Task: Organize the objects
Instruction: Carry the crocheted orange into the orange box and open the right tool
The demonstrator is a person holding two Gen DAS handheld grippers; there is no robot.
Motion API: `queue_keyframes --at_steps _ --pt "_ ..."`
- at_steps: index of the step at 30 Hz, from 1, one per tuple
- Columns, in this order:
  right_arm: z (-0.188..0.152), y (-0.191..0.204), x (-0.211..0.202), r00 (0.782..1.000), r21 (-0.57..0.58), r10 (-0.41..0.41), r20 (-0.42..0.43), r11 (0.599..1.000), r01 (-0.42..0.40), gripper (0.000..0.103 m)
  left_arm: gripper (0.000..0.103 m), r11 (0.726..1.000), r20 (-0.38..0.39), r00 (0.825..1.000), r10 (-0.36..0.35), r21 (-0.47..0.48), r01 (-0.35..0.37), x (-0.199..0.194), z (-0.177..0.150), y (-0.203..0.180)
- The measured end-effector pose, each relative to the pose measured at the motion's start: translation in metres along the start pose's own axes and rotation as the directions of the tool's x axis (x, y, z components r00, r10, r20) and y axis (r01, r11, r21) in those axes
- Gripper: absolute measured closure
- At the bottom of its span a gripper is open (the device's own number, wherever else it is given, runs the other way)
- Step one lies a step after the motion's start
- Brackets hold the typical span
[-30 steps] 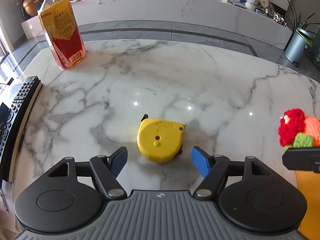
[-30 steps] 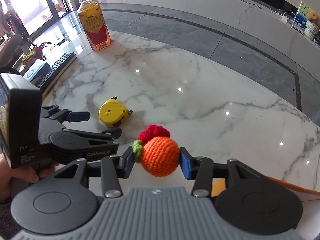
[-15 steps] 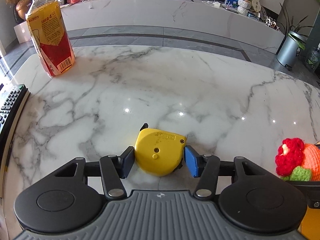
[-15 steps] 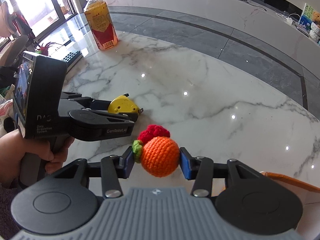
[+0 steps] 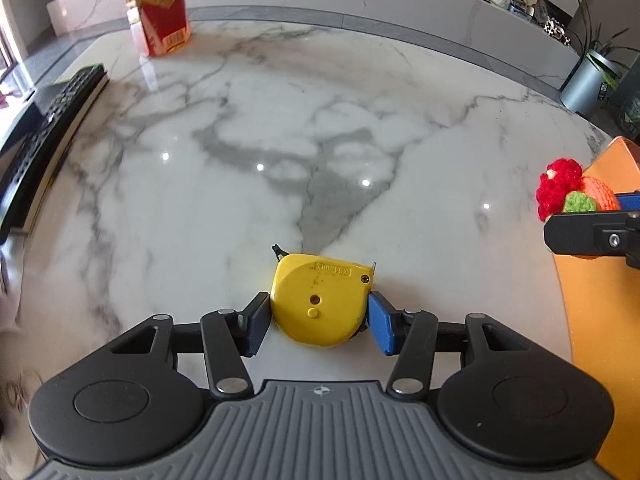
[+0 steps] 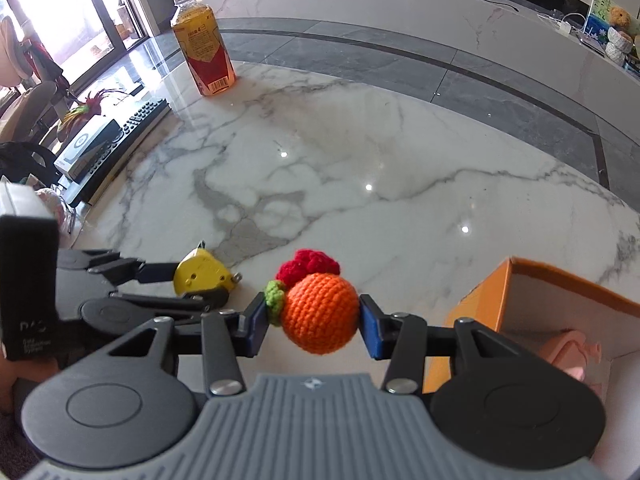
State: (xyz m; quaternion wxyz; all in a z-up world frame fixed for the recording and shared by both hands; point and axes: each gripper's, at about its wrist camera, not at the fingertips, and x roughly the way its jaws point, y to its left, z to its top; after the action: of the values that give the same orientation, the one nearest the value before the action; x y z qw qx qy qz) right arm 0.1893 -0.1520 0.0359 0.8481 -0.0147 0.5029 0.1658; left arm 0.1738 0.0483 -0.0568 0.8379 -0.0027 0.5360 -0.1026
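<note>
Bright daylight floods both views, coming from the blown-out windows point(image 6: 60, 12) at the upper left of the right wrist frame; small point glints dot the glossy marble tabletop point(image 5: 320, 128) and a pale sheen runs down it below the juice bottle point(image 6: 203, 54). Strong fisheye bending curves the table edge and the far counter, with dark vignette corners. The left wrist frame is soft with motion smear at its left edge and around the remote control point(image 5: 52, 136); shadows are faint and short.
</note>
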Motion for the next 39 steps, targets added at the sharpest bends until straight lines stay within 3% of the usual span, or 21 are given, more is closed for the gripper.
queue_keyframes --at_steps 4,15,20,25,30,35,39 --pt "-0.017 -0.001 -0.009 1.0 0.015 0.009 0.004 1.0 -0.009 0.054 0.041 0.999 0.016 1.0 0.021 0.029 -0.021 -0.007 -0.016 0.001" --pt "-0.025 -0.004 -0.019 1.0 0.007 -0.029 -0.008 1.0 0.029 0.054 0.036 0.996 0.094 0.996 0.01 0.086 -0.018 0.003 -0.009 -0.005" --pt "-0.027 -0.008 -0.02 0.999 0.015 -0.032 -0.003 0.999 0.032 0.054 0.038 0.998 0.151 0.989 0.004 0.058 -0.013 0.005 -0.011 -0.003" --pt "-0.036 -0.021 -0.04 0.999 0.065 -0.025 0.037 0.998 0.023 0.054 0.039 0.998 0.149 0.989 -0.011 0.056 0.003 -0.002 -0.011 -0.007" --pt "-0.05 -0.052 -0.088 0.992 0.173 0.026 0.12 0.984 -0.046 0.054 0.039 0.993 0.215 0.975 -0.049 0.118 0.024 -0.031 -0.015 -0.03" --pt "-0.066 -0.091 -0.137 0.974 0.206 -0.152 0.168 0.972 0.116 0.054 0.039 0.99 0.283 0.955 -0.084 0.135 0.047 -0.06 -0.017 -0.058" --pt "-0.072 -0.132 -0.139 0.959 0.248 -0.255 0.123 0.944 0.219 0.054 0.039 0.985 0.333 0.936 -0.116 0.159 0.065 -0.083 -0.019 -0.08"
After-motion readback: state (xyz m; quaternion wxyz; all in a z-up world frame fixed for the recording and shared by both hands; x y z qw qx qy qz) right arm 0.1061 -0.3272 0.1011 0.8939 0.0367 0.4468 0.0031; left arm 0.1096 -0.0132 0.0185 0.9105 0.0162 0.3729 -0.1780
